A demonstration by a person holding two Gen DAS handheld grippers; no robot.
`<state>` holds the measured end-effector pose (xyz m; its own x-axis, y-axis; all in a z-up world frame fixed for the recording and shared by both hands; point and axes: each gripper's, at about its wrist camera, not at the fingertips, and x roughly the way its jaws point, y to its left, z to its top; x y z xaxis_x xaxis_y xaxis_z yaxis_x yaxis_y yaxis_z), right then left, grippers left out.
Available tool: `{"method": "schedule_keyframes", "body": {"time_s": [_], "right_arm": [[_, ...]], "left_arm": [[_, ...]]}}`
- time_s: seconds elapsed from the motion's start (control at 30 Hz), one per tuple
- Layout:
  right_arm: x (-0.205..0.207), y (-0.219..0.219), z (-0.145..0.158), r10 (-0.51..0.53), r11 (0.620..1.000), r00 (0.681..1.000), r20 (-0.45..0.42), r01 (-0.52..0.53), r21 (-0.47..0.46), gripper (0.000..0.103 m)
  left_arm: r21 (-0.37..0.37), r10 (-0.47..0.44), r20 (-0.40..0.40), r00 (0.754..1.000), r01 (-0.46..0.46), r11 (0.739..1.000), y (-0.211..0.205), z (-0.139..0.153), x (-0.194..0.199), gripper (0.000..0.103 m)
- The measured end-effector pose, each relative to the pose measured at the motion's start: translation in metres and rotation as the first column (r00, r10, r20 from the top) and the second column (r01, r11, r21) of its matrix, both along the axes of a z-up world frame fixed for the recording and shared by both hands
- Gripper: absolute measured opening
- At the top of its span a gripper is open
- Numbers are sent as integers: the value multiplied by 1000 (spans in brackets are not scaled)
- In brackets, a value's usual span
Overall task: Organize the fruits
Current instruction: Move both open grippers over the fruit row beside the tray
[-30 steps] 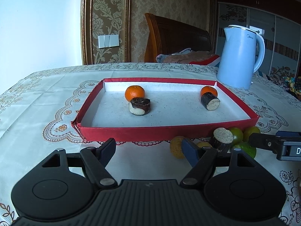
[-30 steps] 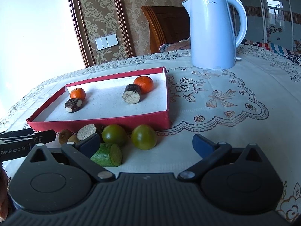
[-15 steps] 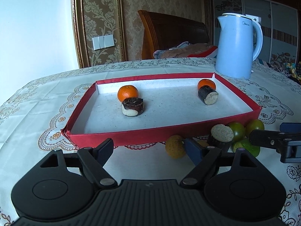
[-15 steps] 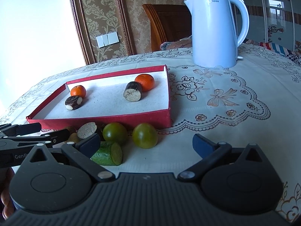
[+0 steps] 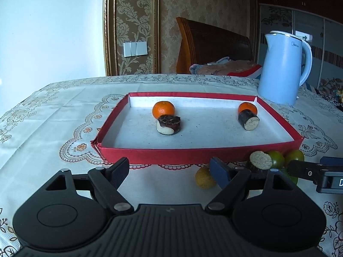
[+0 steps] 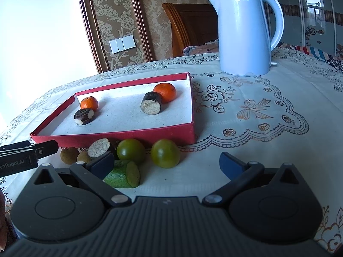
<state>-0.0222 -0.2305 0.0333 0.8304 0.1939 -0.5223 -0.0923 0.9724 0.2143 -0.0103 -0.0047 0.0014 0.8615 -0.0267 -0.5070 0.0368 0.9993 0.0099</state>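
Fruit is split: two oranges (image 5: 163, 109) and two dark cut pieces (image 5: 168, 124) lie in the red tray (image 5: 193, 152) mid-desk, the right piece's pale cut end facing the near edge. Green fruits (image 6: 165, 153) crowd the tray's near wall. Both the left hand-held gripper (image 5: 171, 170) and the right hand-held gripper (image 6: 167, 163) are spread, empty. The kettle (image 6: 244, 34) reads "Midea".

Bare table (image 6: 268, 150) lies right of the red tray (image 6: 128, 136); loose fruit (image 6: 165, 153) crowds its near wall; the kettle (image 6: 244, 34) blocks the far side.
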Motion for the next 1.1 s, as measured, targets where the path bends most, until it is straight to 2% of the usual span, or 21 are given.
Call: {"method": "schedule_keyframes", "body": {"time_s": [0.2, 0.3, 0.37, 0.43, 0.53, 0.6, 0.77, 0.97, 1.1], "right_arm": [[-1, 0, 0, -2, 1000, 1000, -1, 2, 2, 103], [-1, -1, 0, -5, 1000, 1000, 2, 5, 6, 103], [-1, -2, -1, -8, 1000, 1000, 3, 8, 9, 103], [0, -2, -1, -8, 1000, 1000, 2, 8, 13, 103], [0, -1, 0, -4, 1000, 1000, 0, 4, 8, 103], [0, -1, -1, -4, 1000, 1000, -1, 4, 5, 103], [1, -2, -1, -7, 1000, 1000, -7, 7, 9, 103], [0, -2, -1, -12, 1000, 1000, -5, 12, 9, 103], [-2, -4, 0, -20, 1000, 1000, 10, 20, 18, 103]], "left_arm": [[31, -25, -22, 999, 25, 999, -9, -4, 8, 83], [43, 42, 12, 999, -42, 998, 0, -3, 3, 83], [77, 122, 46, 992, -125, 989, 6, -2, -3, 83], [72, 162, 74, 984, -168, 983, 16, 0, -11, 83], [-18, 124, 59, 991, -123, 992, 28, 6, -18, 83], [-48, 79, 32, 996, -78, 996, 26, 4, -17, 83], [4, 37, -30, 999, -37, 999, 12, -4, -3, 83], [7, 57, -23, 998, -56, 998, 8, -4, 4, 83], [32, 37, -16, 999, -37, 999, 1, -5, 3, 83]]}}
